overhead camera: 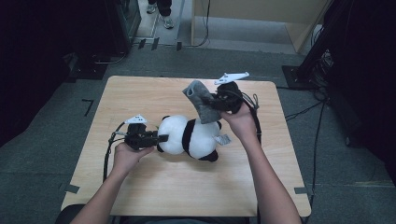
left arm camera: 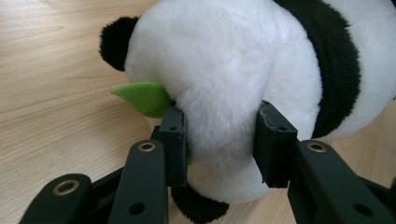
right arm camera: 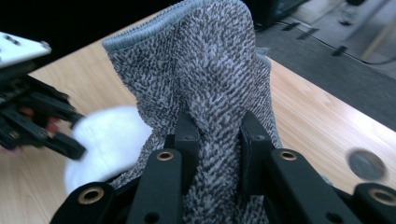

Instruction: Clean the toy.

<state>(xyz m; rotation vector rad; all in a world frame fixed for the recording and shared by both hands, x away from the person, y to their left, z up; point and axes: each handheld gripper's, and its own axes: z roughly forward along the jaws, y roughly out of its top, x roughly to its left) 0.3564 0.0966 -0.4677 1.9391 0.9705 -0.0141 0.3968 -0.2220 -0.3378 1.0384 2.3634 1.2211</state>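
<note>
On the wooden table (overhead camera: 154, 196), near its middle, lies a stuffed panda (overhead camera: 189, 137) on its side, white body with a black band and black ears and paws. Pinched on the panda's white plush at its left end is the left gripper (overhead camera: 159, 138); in the left gripper view both black pads press into the fur on either side, and a green felt leaf (left arm camera: 144, 98) pokes out just beside one pad. Above the panda's right end, the right gripper (overhead camera: 212, 100) is lifted off the table and clamped on a grey knitted cloth (overhead camera: 201, 100), whose fabric is bunched between the pads in the right gripper view; it may be a sock or a glove, the weave alone does not settle it. The cloth hangs down towards the panda, touching or just over its back. A small white tag (overhead camera: 223, 139) sticks out of the panda on its right side.
</note>
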